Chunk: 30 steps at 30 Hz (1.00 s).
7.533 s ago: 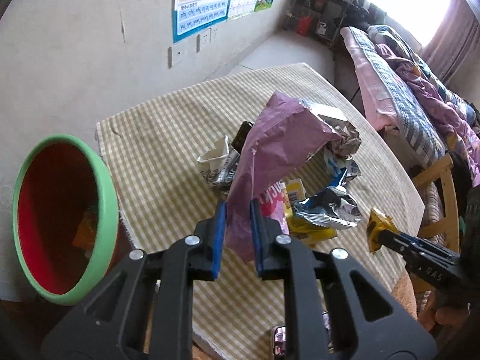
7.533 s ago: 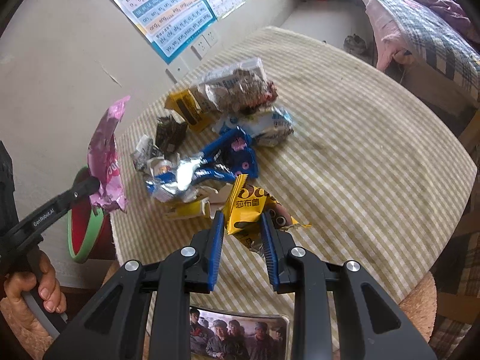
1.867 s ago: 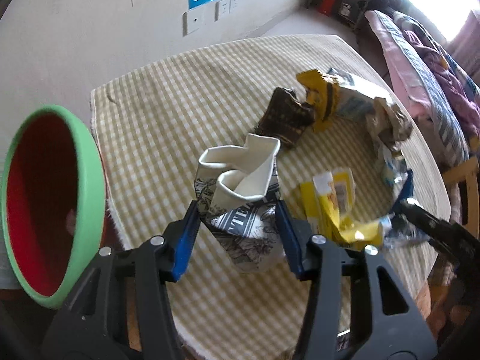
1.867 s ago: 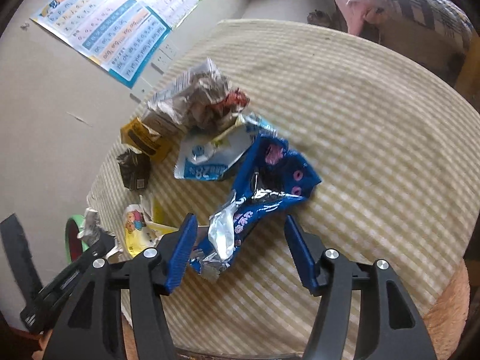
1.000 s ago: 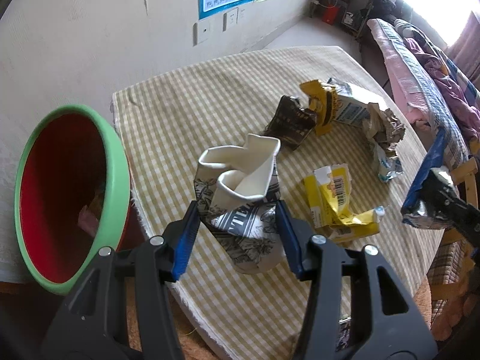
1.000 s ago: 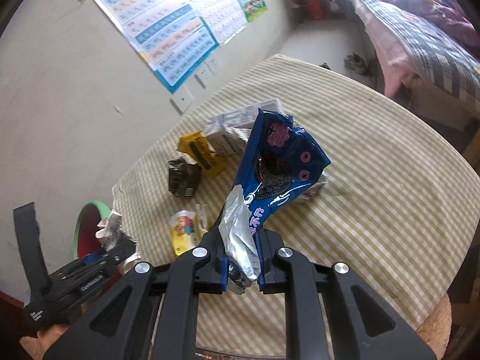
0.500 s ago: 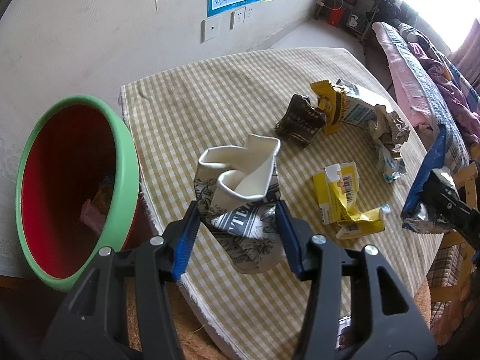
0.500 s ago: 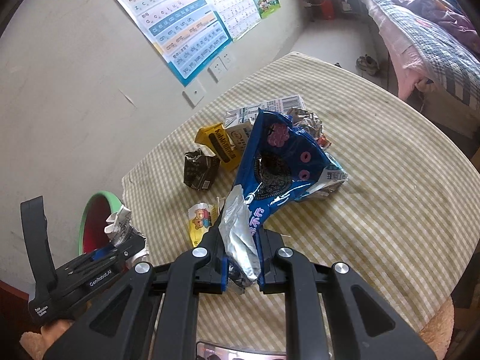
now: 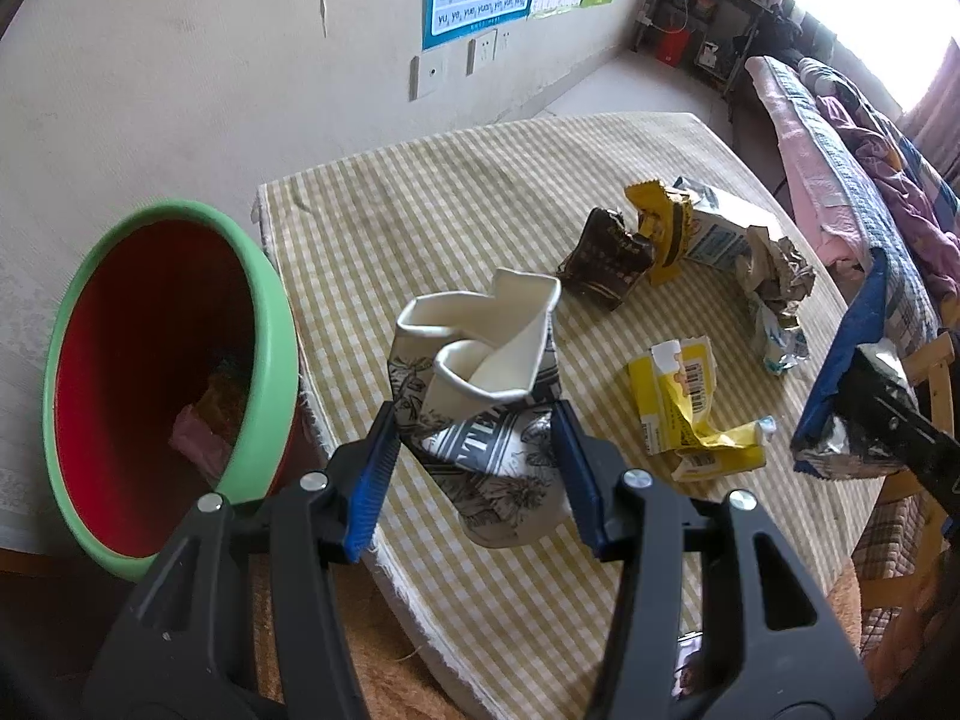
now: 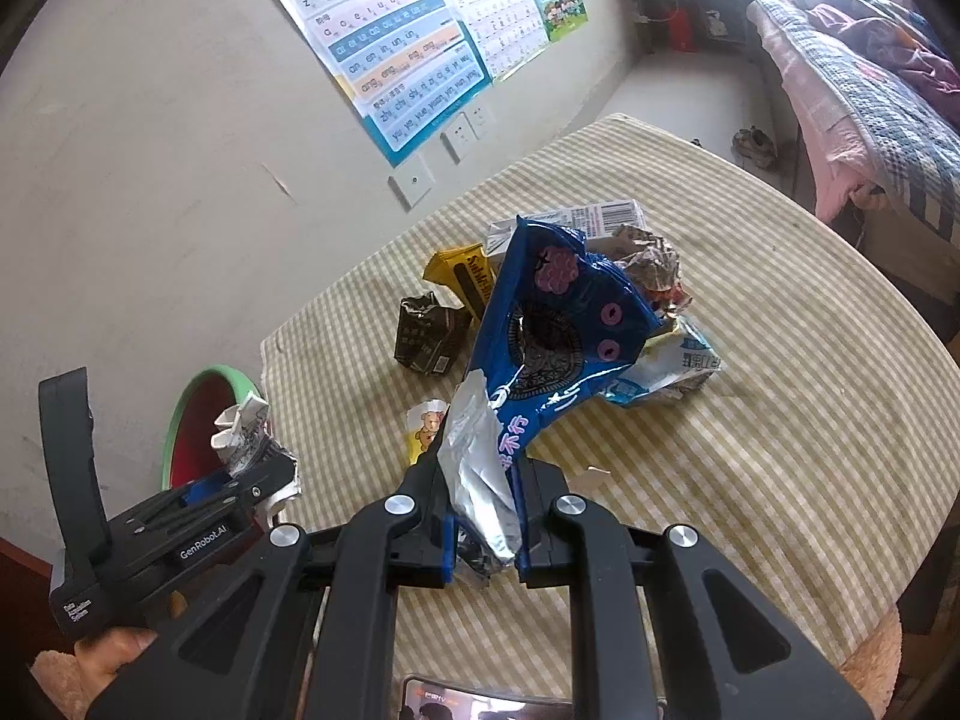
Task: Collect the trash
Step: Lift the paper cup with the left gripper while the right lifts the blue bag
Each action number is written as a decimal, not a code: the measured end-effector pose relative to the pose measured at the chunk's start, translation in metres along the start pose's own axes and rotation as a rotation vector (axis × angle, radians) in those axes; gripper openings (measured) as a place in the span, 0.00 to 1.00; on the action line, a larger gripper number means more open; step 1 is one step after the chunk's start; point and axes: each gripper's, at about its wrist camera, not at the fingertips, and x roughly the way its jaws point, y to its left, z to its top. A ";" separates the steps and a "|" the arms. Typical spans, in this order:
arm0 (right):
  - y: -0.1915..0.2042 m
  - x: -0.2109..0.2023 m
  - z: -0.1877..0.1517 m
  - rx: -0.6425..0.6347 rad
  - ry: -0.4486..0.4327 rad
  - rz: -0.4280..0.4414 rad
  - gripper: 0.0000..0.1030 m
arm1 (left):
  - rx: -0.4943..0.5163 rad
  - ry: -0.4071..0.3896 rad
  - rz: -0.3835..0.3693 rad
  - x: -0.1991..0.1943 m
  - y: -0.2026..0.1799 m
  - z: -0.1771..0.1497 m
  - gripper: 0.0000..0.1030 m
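My left gripper (image 9: 474, 468) is shut on a crushed paper cup (image 9: 480, 384) with a black-and-white print, held above the table's left edge beside the green-rimmed red bin (image 9: 270, 348). It shows in the right wrist view (image 10: 240, 480) with the cup (image 10: 243, 432) over the bin (image 10: 198, 396). My right gripper (image 10: 480, 516) is shut on a blue cookie wrapper (image 10: 552, 336), held above the table; the wrapper shows in the left wrist view (image 9: 852, 360). On the checked tablecloth (image 9: 420, 192) lie a yellow wrapper (image 9: 684, 402), a dark brown carton (image 9: 606, 264) and a yellow packet (image 9: 660, 234).
A crumpled carton and foil pile (image 9: 762, 264) lies at the table's far right. Earlier trash lies inside the bin (image 9: 204, 420). A bed (image 10: 870, 60) stands beyond the table. The wall with posters (image 10: 396, 42) is right behind the bin.
Both grippers rose and pulled back from the table with their trash. The left gripper carried the cup toward the bin. Earlier, the right gripper closed on the blue wrapper.
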 end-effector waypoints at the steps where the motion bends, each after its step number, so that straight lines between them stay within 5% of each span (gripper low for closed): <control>1: 0.001 0.001 0.000 -0.002 0.004 0.002 0.13 | 0.001 -0.003 0.002 -0.001 0.001 0.000 0.48; 30: 0.030 0.013 -0.006 -0.090 0.061 0.095 0.13 | -0.067 -0.005 -0.005 0.000 0.025 -0.002 0.48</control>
